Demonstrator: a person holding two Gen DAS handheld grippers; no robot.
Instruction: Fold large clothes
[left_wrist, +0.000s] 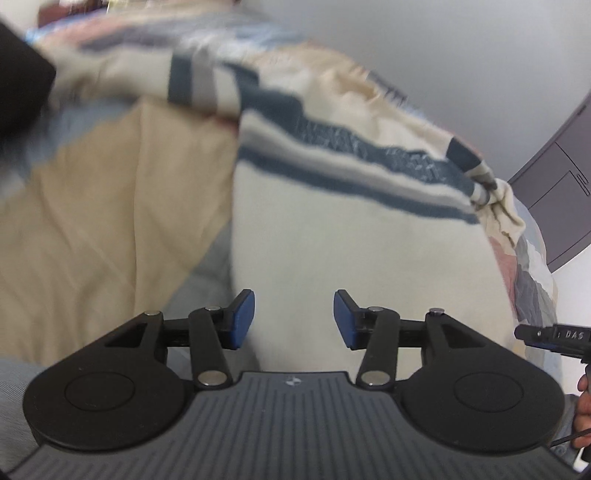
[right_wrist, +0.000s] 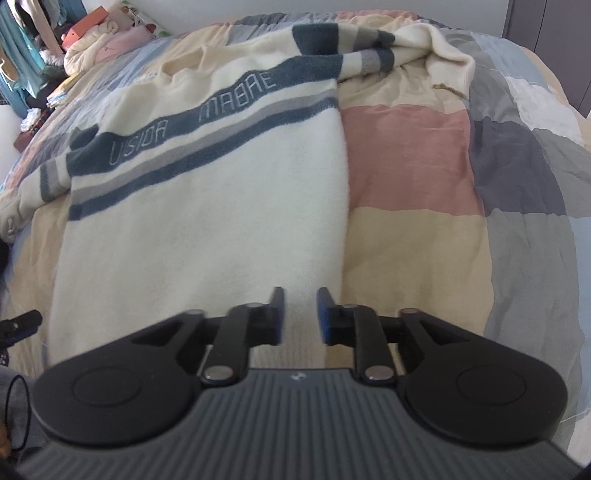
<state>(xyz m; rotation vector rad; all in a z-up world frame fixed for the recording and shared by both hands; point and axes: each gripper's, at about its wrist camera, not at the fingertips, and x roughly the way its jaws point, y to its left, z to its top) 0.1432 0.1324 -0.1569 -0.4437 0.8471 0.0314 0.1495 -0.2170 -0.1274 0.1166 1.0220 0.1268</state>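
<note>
Over sweater (right_wrist: 207, 206) hem on bed (right_wrist: 413, 158): both tools, left (left_wrist: 294, 319) and right (right_wrist: 301, 315), agape, gripping nothing. Risk: pinching quilt too, dragging fold askew.

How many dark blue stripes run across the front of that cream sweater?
2 on the sweater: a wide upper stripe carrying the lettering, and a thinner lower stripe beneath a grey band. The sleeves have separate bands; folds may hide more.
</note>
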